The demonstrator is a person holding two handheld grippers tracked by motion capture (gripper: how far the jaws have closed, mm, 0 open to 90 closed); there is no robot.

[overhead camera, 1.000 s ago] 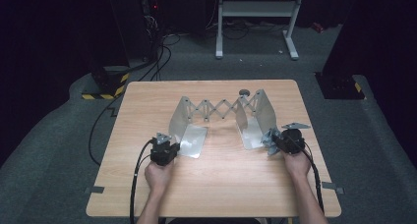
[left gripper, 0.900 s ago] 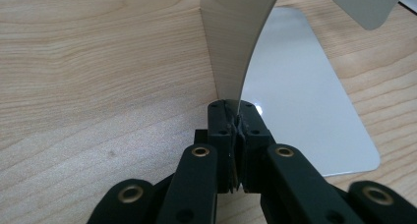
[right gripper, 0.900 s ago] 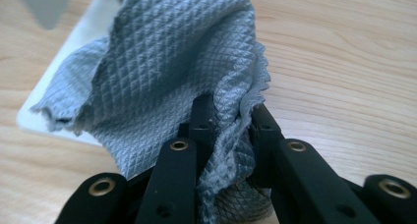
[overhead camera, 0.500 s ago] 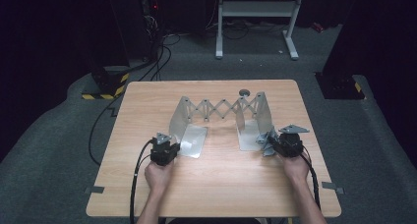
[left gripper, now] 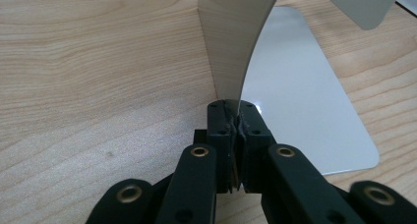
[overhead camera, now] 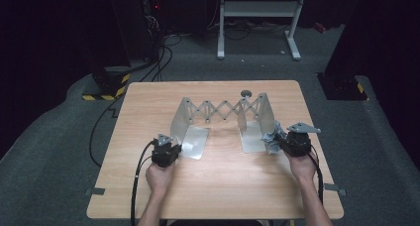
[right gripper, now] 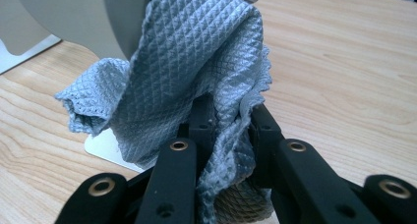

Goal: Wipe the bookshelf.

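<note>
High view: a pale wooden table (overhead camera: pixel 218 191) carries an expanding metal bookend rack (overhead camera: pixel 223 109), two L-shaped end plates joined by a zigzag scissor lattice. Nothing stands between the plates; the rack is bare. Each plate is thin, smooth, matt grey metal with rounded corners, one leaf lying flat on the wood and the other rising upright. A small round grey knob (overhead camera: pixel 245 93) sits on the table just behind the right plate.

The left gripper (overhead camera: pixel 169 147) is at the front edge of the left plate (overhead camera: pixel 194 141). In the left gripper view its black jaws are pressed together on the thin edge of the upright leaf (left gripper: pixel 236 47), with the flat leaf (left gripper: pixel 305 106) lying to the right on the wood grain.

The right gripper (overhead camera: pixel 278 142) is beside the right plate (overhead camera: pixel 253 137), near its front outer corner. In the right gripper view its jaws are closed on a bunched blue-grey cloth (right gripper: pixel 196 67), a soft fabric with a fine diamond waffle weave and a stitched, wavy hem. The cloth folds up and over the jaws and lies against the grey upright leaf (right gripper: pixel 74 17) of that plate, with the flat leaf's corner (right gripper: pixel 101 146) showing beneath it.
</note>
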